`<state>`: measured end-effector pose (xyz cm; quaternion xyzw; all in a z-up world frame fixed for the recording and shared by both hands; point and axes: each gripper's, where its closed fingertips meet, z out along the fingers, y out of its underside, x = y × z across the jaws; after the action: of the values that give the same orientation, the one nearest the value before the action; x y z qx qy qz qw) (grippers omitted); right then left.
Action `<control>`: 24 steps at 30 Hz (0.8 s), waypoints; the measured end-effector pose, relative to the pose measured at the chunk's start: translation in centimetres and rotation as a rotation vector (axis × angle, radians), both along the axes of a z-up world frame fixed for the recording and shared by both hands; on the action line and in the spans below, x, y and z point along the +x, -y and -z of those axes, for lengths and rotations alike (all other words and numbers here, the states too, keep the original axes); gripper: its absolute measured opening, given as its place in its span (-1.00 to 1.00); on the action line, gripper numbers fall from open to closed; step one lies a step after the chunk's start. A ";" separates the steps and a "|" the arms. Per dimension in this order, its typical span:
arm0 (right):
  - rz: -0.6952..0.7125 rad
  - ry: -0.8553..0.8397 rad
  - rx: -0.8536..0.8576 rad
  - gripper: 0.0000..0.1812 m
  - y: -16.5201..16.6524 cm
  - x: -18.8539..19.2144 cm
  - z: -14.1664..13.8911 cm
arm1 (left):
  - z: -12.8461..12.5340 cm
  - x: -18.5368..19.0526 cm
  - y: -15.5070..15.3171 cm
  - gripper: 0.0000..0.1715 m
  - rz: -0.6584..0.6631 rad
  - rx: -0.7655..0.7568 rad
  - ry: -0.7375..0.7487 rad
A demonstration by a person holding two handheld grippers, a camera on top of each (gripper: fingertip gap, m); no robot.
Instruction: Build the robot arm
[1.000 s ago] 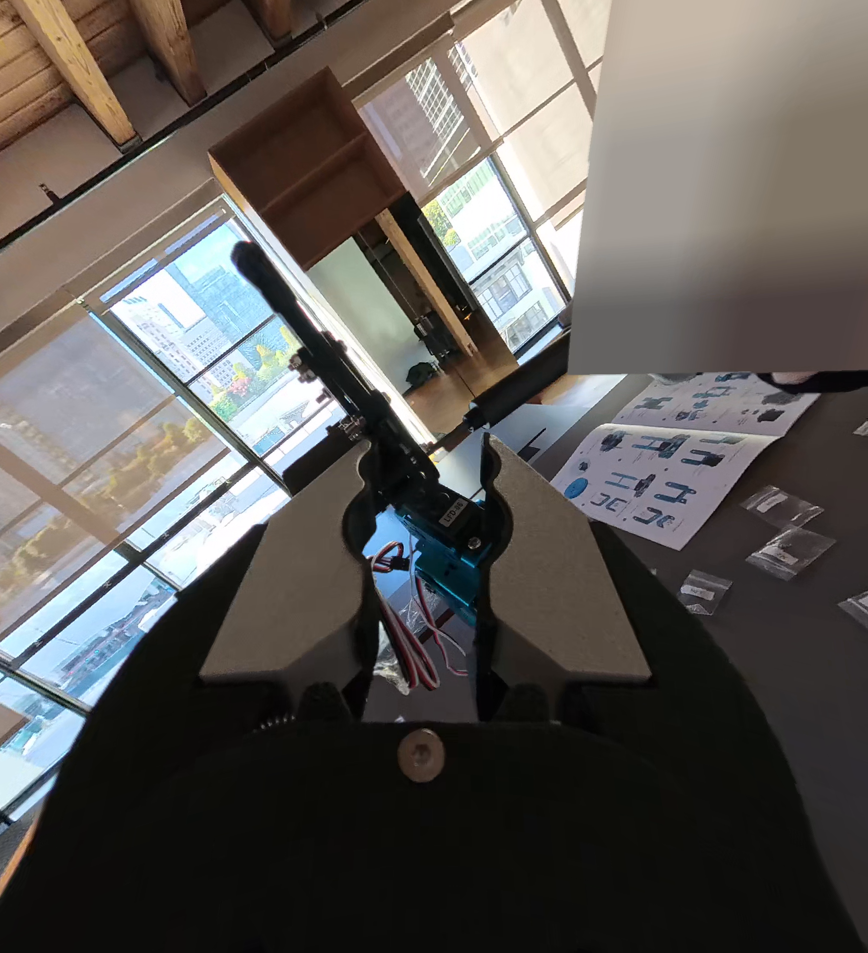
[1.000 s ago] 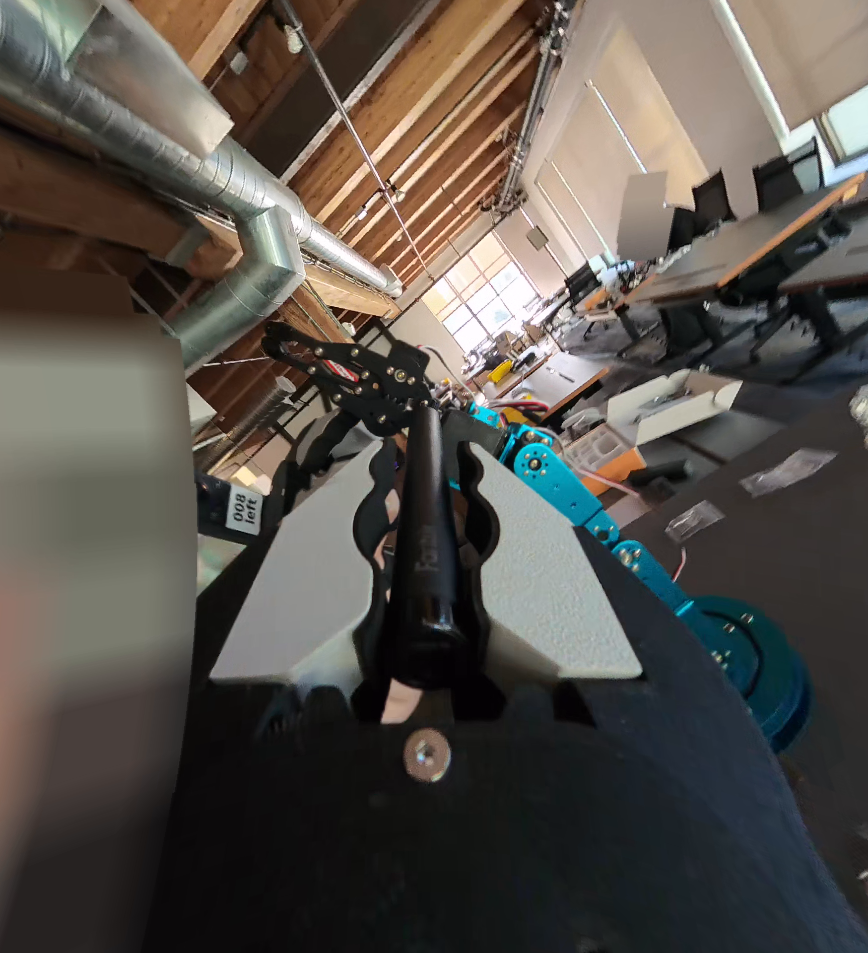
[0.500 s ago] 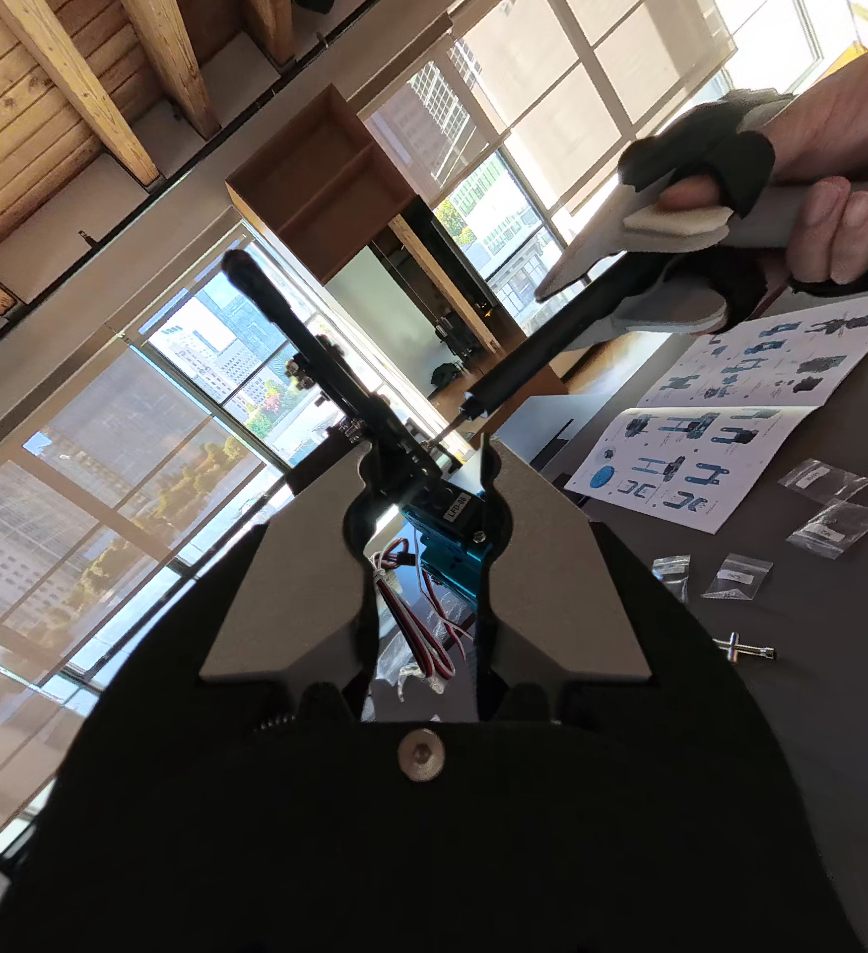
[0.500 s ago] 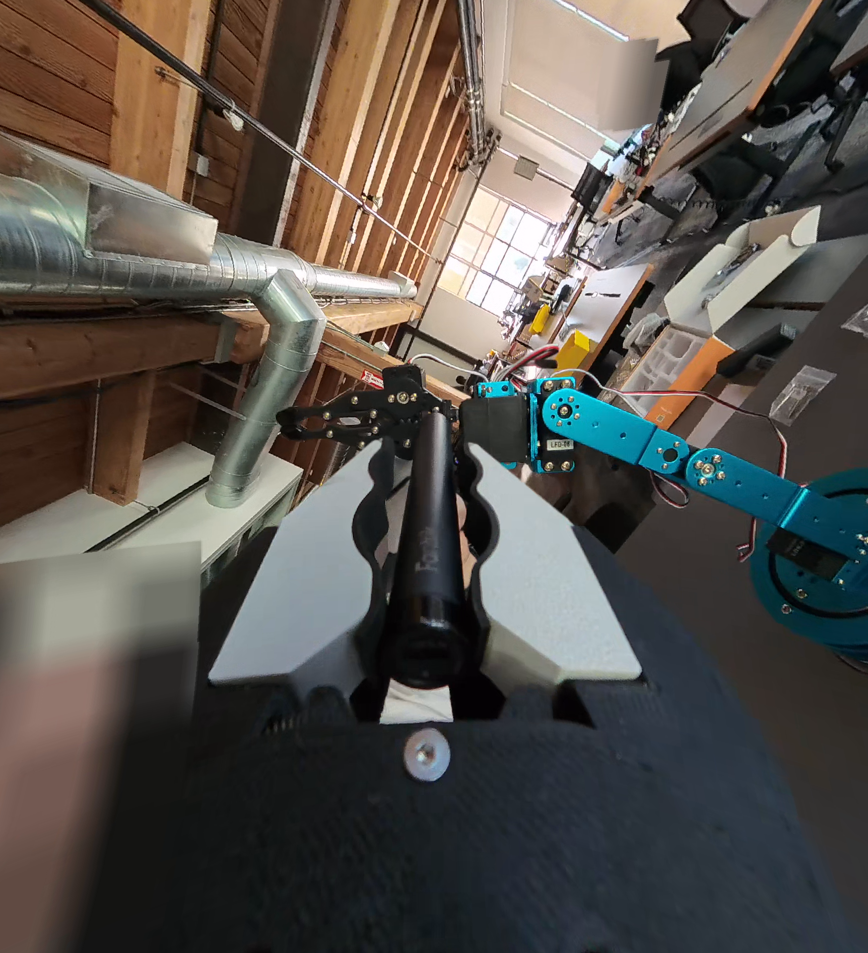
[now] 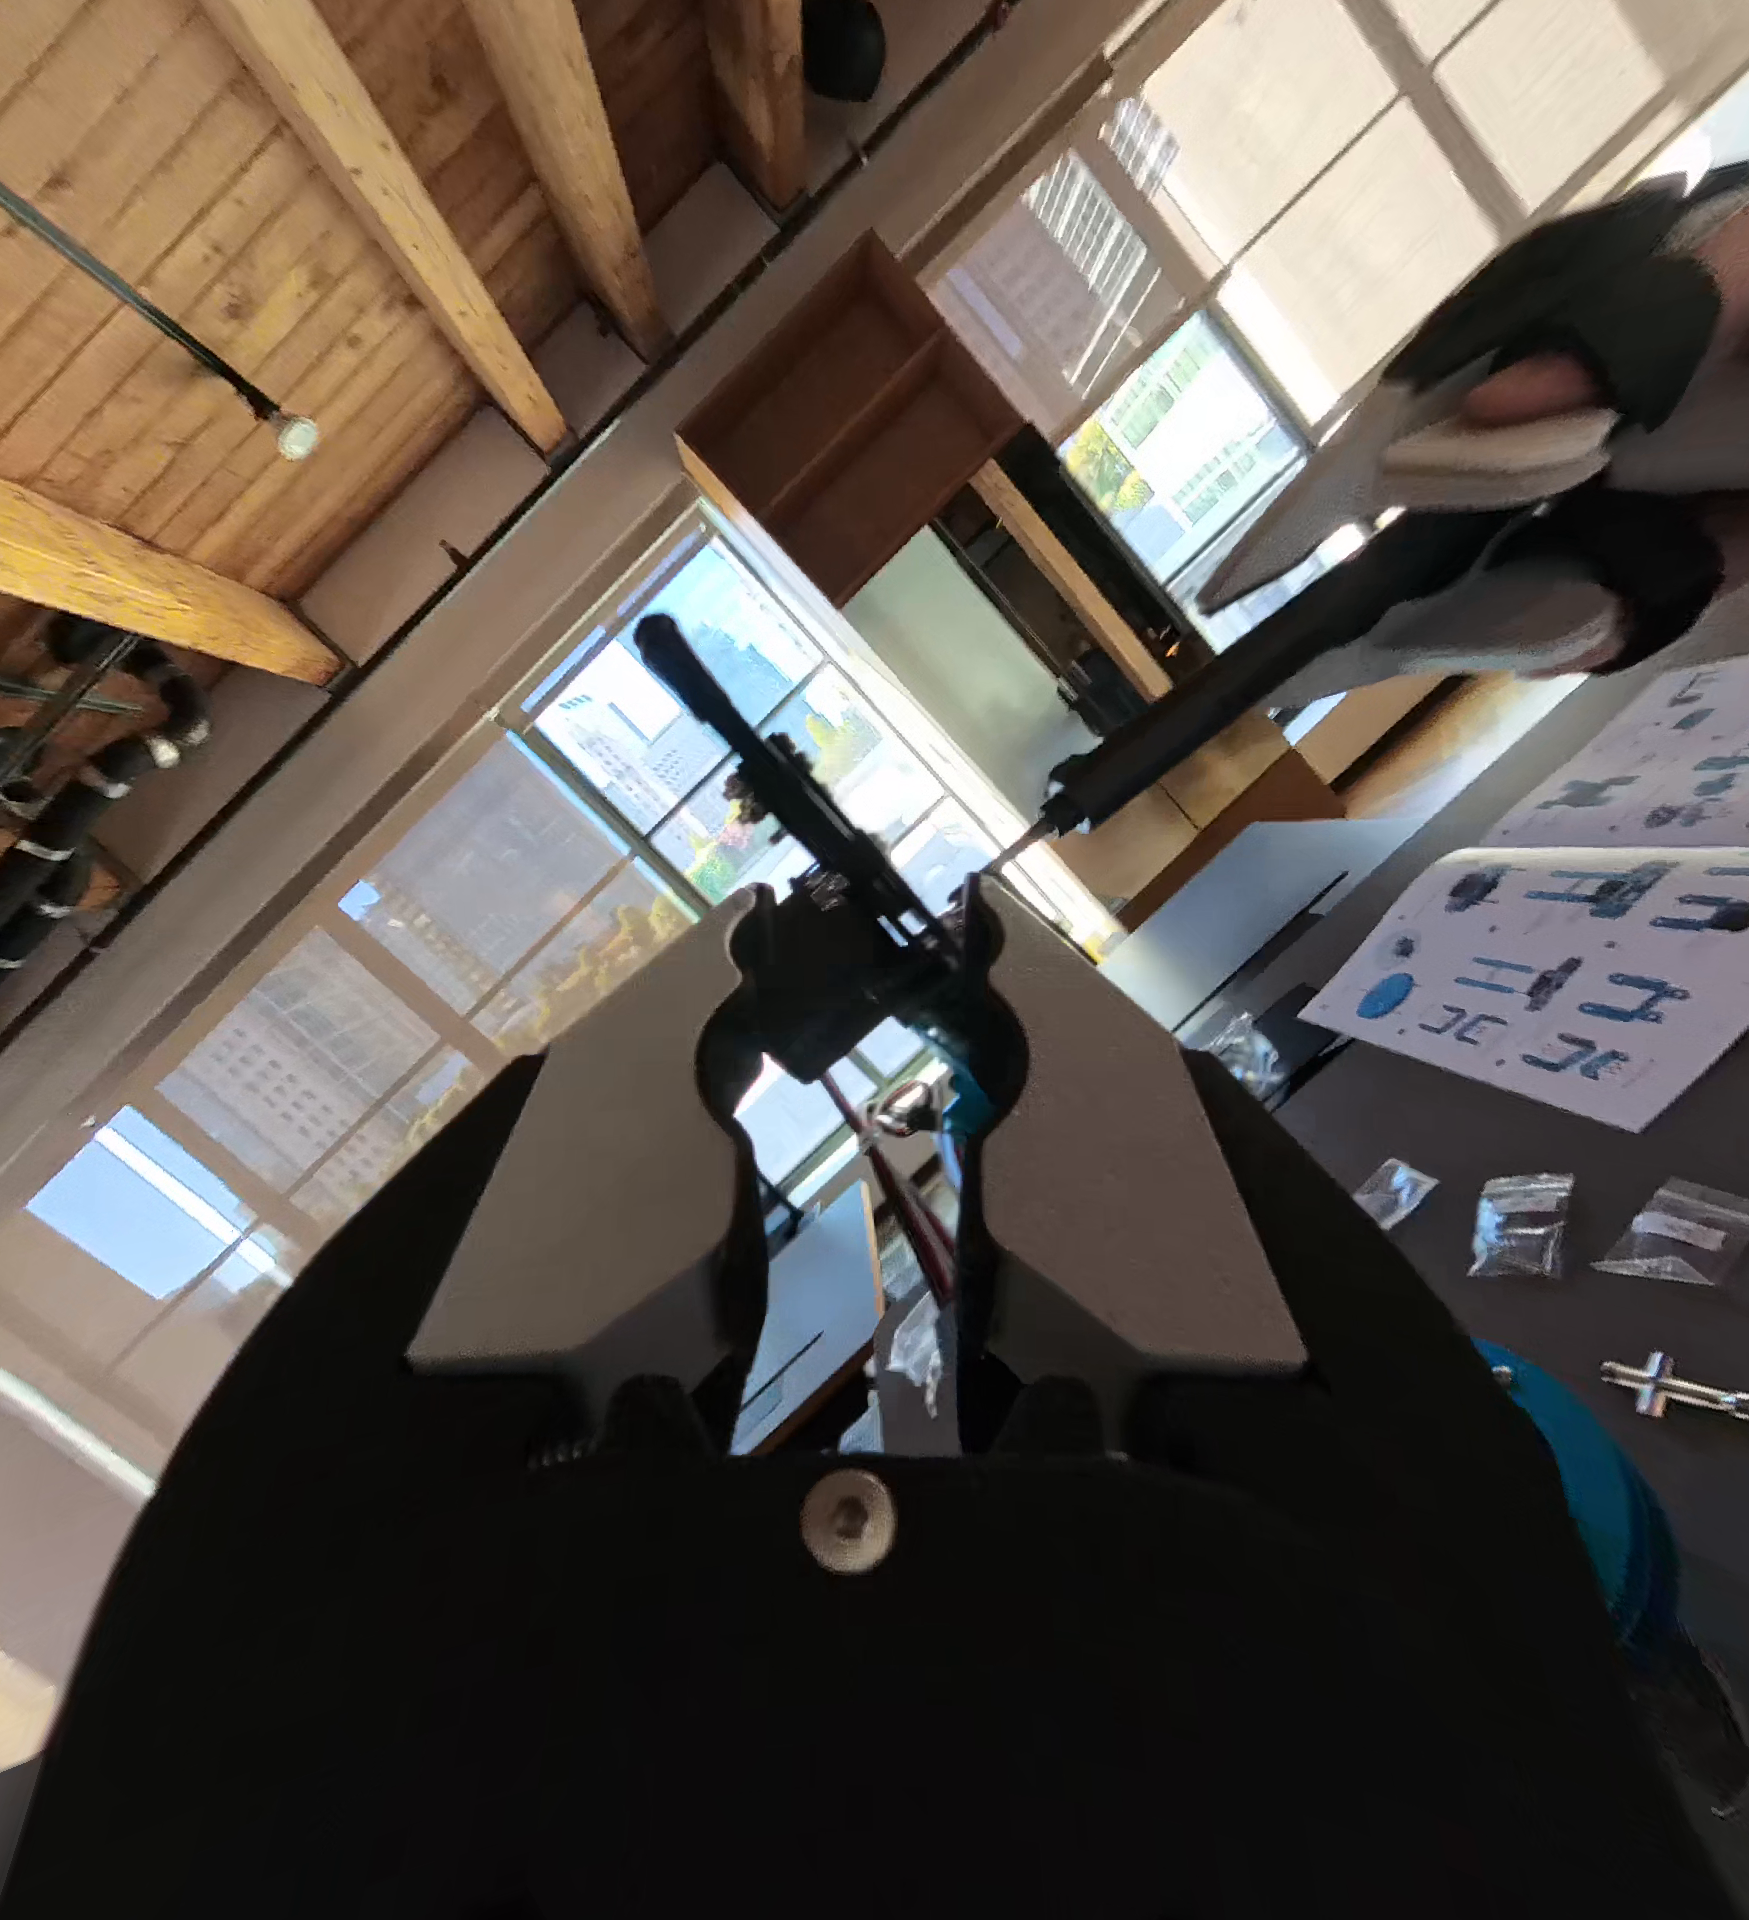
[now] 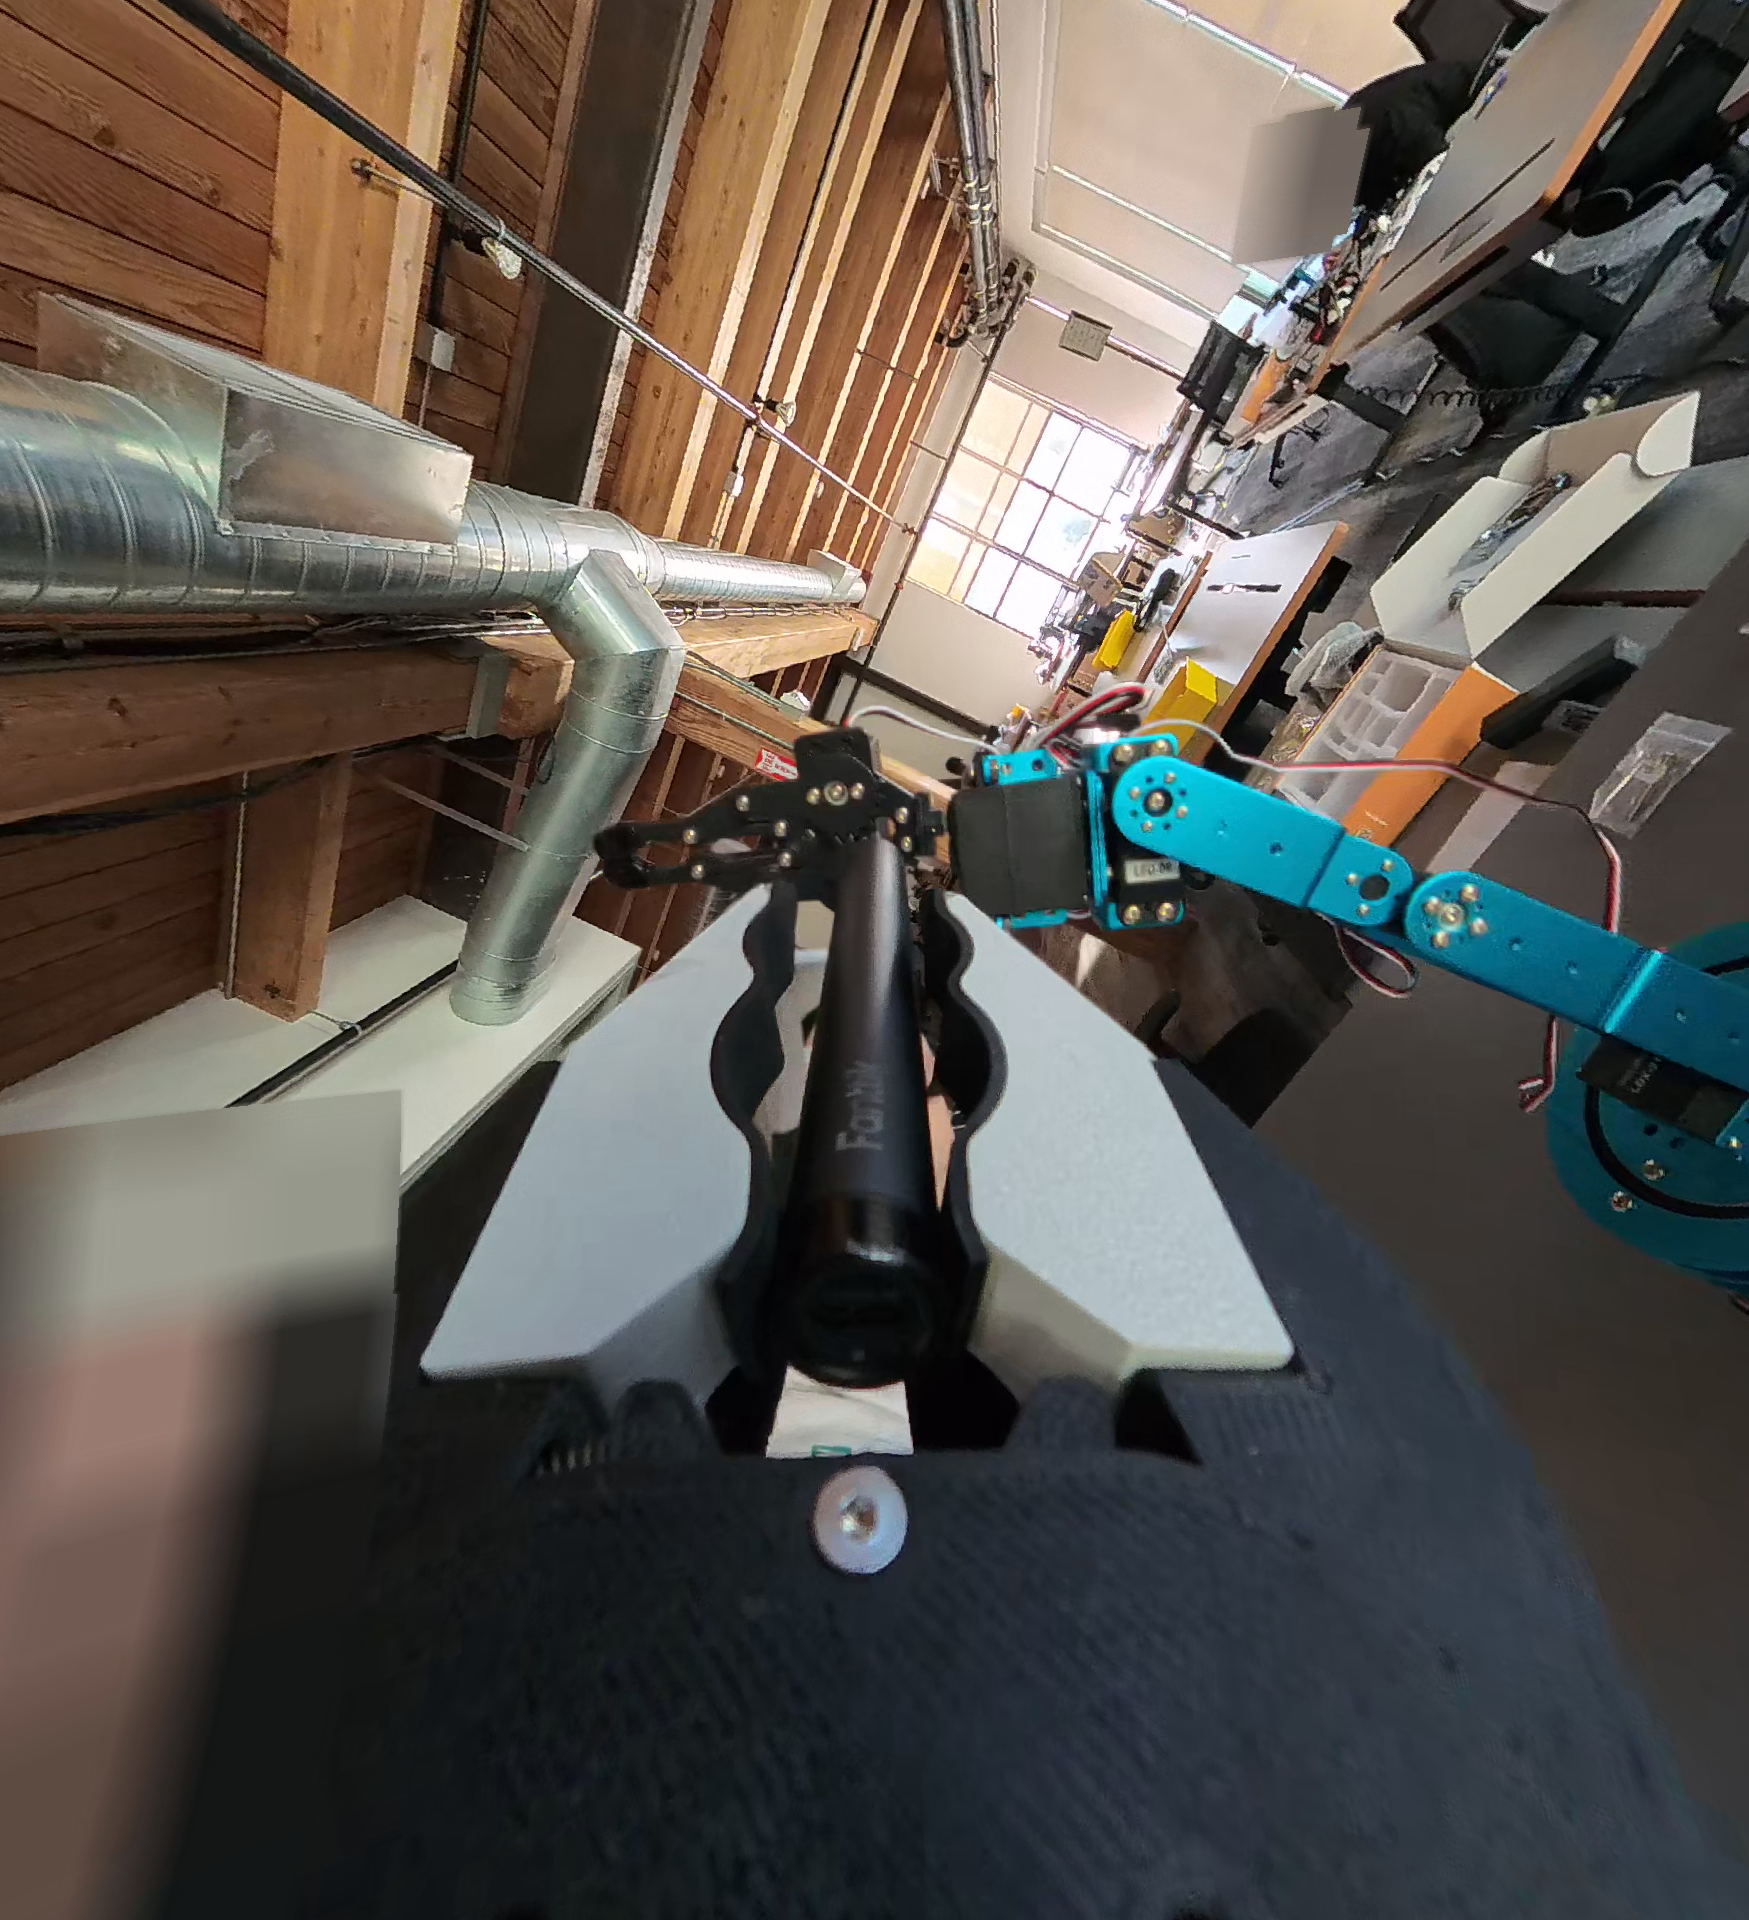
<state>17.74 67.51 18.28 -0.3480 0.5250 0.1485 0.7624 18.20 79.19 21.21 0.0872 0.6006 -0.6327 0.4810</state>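
Observation:
My left gripper (image 5: 865, 935) is shut on the wrist of a small blue robot arm (image 6: 1369, 894), at its black servo (image 5: 828, 1008). The arm's black claw (image 5: 745, 748) juts up beyond my fingers. The arm stands on a round blue base (image 6: 1701, 1112) on the dark table (image 6: 1472, 1403). My right gripper (image 6: 854, 914) is shut on a black electric screwdriver (image 6: 870, 1091) that runs forward between the fingers. Its tip is hidden behind the claw (image 6: 745, 831) in the right wrist view. In the left wrist view the screwdriver (image 5: 1161, 738) points down-left, tip just right of the wrist.
An open instruction booklet (image 5: 1576, 935), several small plastic parts bags (image 5: 1514, 1236) and a metal cross wrench (image 5: 1670, 1387) lie on the table to the right. An open white box (image 6: 1535, 551) stands at the table's far side. Red-and-white servo wires (image 5: 901, 1195) hang below the wrist. One gripper's finger ends stand about 12 centimeters off the other's. The round blue base (image 6: 1701, 1112) lies around 25 centimeters away from my right fingertips.
Both views have tilted. The right gripper with the screwdriver has come into the left view and drawn up-right. In the right view the blue arm now stretches out to the right.

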 end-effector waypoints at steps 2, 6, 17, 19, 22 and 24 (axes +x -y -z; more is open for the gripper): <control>0.000 -0.015 0.008 -0.74 0.1 -0.4 0.6 | 0.9 -1.8 0.7 -0.65 0.065 0.026 0.006; 0.001 -0.024 0.001 -0.74 0.2 -1.2 1.4 | 2.7 -1.6 2.7 -0.59 -0.042 0.170 0.209; -0.037 -0.046 0.074 -0.74 -0.3 -2.3 4.0 | 5.5 -2.9 2.5 -0.74 0.154 0.345 0.353; -0.039 -0.035 0.079 -0.74 -0.2 -2.4 4.0 | 5.5 -3.1 2.3 -0.74 0.191 0.368 0.353; -0.041 -0.016 0.084 -0.74 -0.1 -2.7 3.9 | 5.7 -3.7 2.3 -0.83 0.228 0.388 0.350; -0.039 -0.010 0.089 -0.74 0.1 -2.9 4.0 | 6.4 -3.8 2.3 -0.82 0.235 0.414 0.346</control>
<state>14.84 67.43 14.26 -0.3232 0.5148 0.1880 0.7715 14.35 76.86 14.76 0.3590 0.6117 -0.5237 0.4718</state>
